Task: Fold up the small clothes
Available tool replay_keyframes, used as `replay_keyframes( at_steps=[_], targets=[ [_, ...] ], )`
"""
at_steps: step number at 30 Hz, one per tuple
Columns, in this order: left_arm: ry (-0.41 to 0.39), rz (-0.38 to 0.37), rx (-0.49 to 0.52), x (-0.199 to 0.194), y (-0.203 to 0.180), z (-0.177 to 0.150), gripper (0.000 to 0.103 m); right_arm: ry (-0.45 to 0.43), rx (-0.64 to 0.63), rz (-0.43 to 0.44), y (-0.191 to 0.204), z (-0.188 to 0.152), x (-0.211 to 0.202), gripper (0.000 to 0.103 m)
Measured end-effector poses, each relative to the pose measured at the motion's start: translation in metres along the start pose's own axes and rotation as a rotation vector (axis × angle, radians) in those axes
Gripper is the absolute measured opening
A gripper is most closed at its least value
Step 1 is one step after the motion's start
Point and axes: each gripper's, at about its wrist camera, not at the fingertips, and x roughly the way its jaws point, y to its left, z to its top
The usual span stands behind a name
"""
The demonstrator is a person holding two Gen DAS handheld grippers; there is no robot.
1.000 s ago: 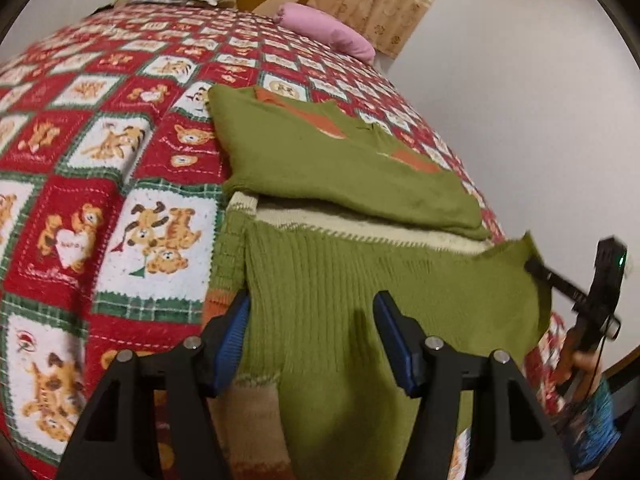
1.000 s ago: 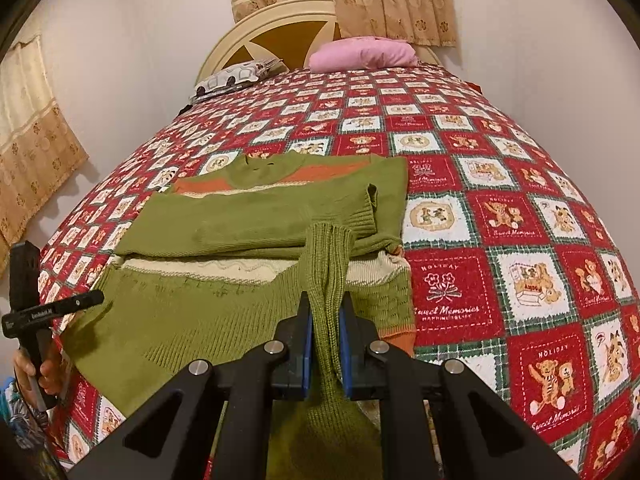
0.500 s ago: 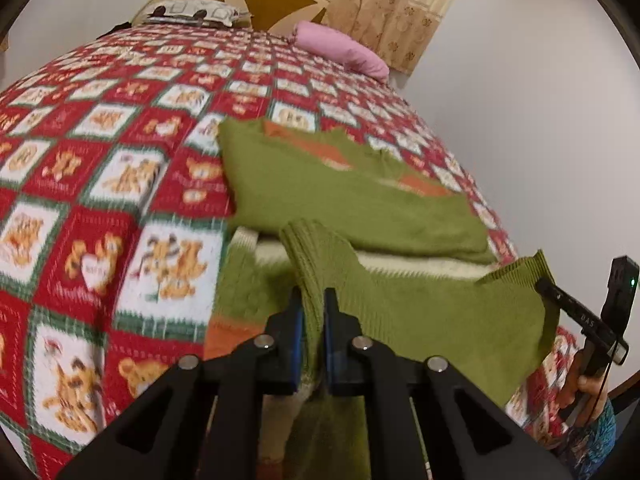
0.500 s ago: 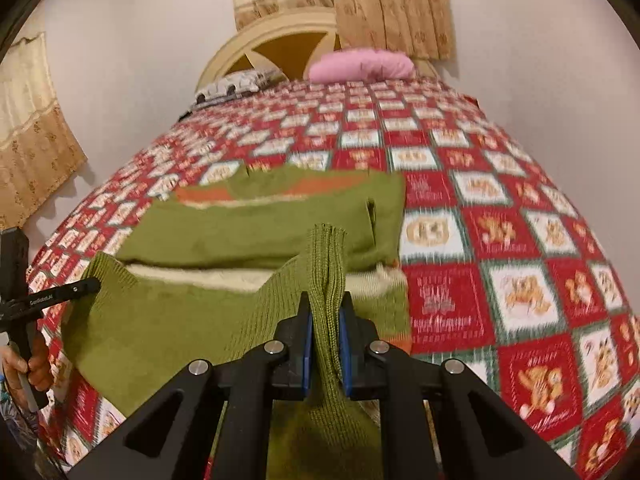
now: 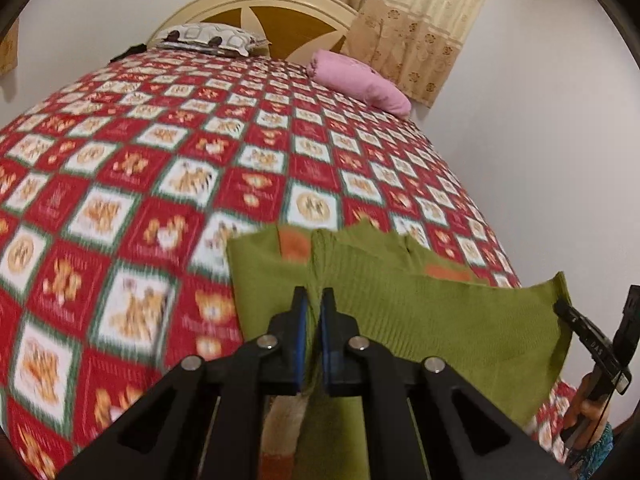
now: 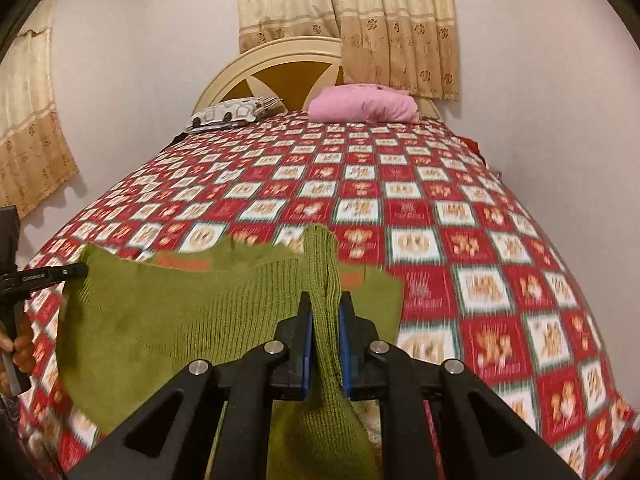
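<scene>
A small green knit sweater with orange stripes lies on the bed, its lower hem lifted. My left gripper is shut on one corner of the hem. My right gripper is shut on the other corner, which stands up between its pads. In the right wrist view the sweater hangs as a raised sheet between both grippers, over the folded upper part. The right gripper also shows in the left wrist view, and the left one in the right wrist view.
The bed has a red, white and green patchwork bedspread. A pink pillow and a patterned pillow lie at the headboard. Walls stand close on both sides, with curtains behind.
The left gripper shut on the hem corner. Both grippers lifted the hem and carried it forward toward the collar, so most of the sweater is now hidden under it.
</scene>
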Motion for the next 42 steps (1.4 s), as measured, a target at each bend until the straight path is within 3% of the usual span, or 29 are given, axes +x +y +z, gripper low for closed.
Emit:
replay_keyframes(
  at_steps=[5,9,13,18,21,23,24,27,31,33,38,42],
  targets=[
    [-0.037,0.046,-0.032,0.037,0.009,0.033,0.005,-0.003,0.011,-0.027,-0.007,0.025,0.060,0.011],
    [-0.032,0.108,-0.067,0.076,0.023,0.043,0.005,0.020,-0.048,-0.101,-0.005,0.017,0.119,0.011],
    [0.075,0.144,-0.066,0.111,0.032,0.029,0.005,0.187,-0.025,-0.138,-0.017,-0.011,0.175,0.011],
    [0.146,0.083,0.036,0.105,0.028,0.014,0.009,0.192,-0.006,-0.103,-0.022,-0.010,0.173,0.011],
    [0.150,0.037,0.103,0.090,0.020,0.008,0.030,0.199,-0.007,-0.101,-0.021,-0.014,0.176,0.011],
    [0.153,0.048,0.141,0.091,0.014,0.008,0.053,0.194,-0.007,-0.099,-0.020,-0.015,0.174,0.011],
    [0.153,0.064,0.154,0.094,0.012,0.008,0.056,0.192,-0.005,-0.096,-0.020,-0.015,0.175,0.011],
    [0.155,0.042,0.139,0.097,0.012,0.010,0.058,0.189,0.005,-0.089,-0.023,-0.015,0.175,0.011],
    [0.099,-0.070,0.102,0.082,0.013,0.010,0.058,0.190,0.003,-0.089,-0.023,-0.015,0.175,0.011],
    [0.110,-0.107,0.126,0.083,0.007,0.009,0.058,0.190,0.004,-0.088,-0.023,-0.015,0.175,0.011],
    [0.169,-0.035,0.139,0.106,0.004,0.005,0.058,0.190,0.003,-0.089,-0.023,-0.015,0.175,0.011],
    [0.178,-0.066,0.067,0.108,0.017,0.005,0.058,0.191,0.005,-0.086,-0.023,-0.016,0.175,0.011]
  ],
)
